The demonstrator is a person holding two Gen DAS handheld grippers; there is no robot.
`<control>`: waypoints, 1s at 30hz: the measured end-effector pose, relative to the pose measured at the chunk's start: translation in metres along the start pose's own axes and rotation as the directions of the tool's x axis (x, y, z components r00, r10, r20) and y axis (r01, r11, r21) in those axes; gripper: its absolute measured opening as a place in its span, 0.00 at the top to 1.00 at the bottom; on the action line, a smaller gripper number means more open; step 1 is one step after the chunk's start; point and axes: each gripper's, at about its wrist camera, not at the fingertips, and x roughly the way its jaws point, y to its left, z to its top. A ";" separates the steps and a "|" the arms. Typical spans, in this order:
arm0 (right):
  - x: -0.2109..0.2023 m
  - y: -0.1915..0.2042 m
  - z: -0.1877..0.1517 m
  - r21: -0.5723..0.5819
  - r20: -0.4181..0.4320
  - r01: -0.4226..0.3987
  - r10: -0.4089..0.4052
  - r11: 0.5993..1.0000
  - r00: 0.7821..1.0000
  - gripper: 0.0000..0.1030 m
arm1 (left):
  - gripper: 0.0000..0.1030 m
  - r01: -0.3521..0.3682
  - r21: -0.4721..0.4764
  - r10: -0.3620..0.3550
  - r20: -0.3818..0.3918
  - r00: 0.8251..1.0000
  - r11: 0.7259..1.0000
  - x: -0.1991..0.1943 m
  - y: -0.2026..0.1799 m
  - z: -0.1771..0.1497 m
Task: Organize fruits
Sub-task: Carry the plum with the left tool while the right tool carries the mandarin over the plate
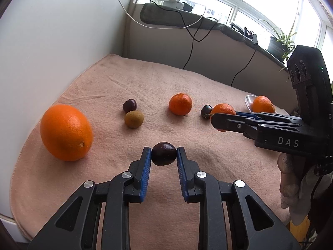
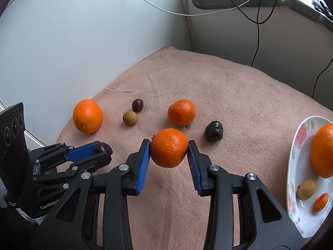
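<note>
My left gripper [image 1: 163, 152] is shut on a small dark cherry [image 1: 163, 155], held just above the pink towel [image 1: 116, 79]. In the right wrist view the same cherry [image 2: 103, 148] shows between the left gripper's blue pads. My right gripper [image 2: 169, 146] is shut on a mandarin [image 2: 169, 149], lifted off the towel; its pads press both sides. On the towel lie a large orange [image 2: 87, 119], another mandarin [image 2: 181, 112], a brown longan [image 2: 129, 118] and two dark cherries [image 2: 137, 105] [image 2: 213, 133].
A flowered white plate [image 2: 297, 156] at the right edge holds an orange [image 2: 323, 150], a longan [image 2: 306, 189] and a kumquat [image 2: 321, 202]. A white wall runs along the left, a windowsill with cables at the back. A person's hand [image 1: 289, 179] holds the right gripper.
</note>
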 end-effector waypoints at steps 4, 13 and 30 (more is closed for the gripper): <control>-0.024 -0.015 -0.009 0.020 0.024 0.024 -0.024 1.000 0.999 0.63 | 0.77 0.022 0.019 -0.022 0.008 1.000 1.000 -0.001 -0.013 0.003; -0.071 -0.052 -0.034 0.092 0.072 0.098 -0.105 0.991 0.992 0.63 | 0.77 0.077 0.075 -0.078 0.015 0.997 0.994 0.005 -0.050 0.011; -0.143 -0.134 -0.076 0.280 0.099 0.231 -0.267 0.932 0.958 0.63 | 0.77 0.185 0.156 -0.185 -0.016 0.983 0.970 0.034 -0.117 0.024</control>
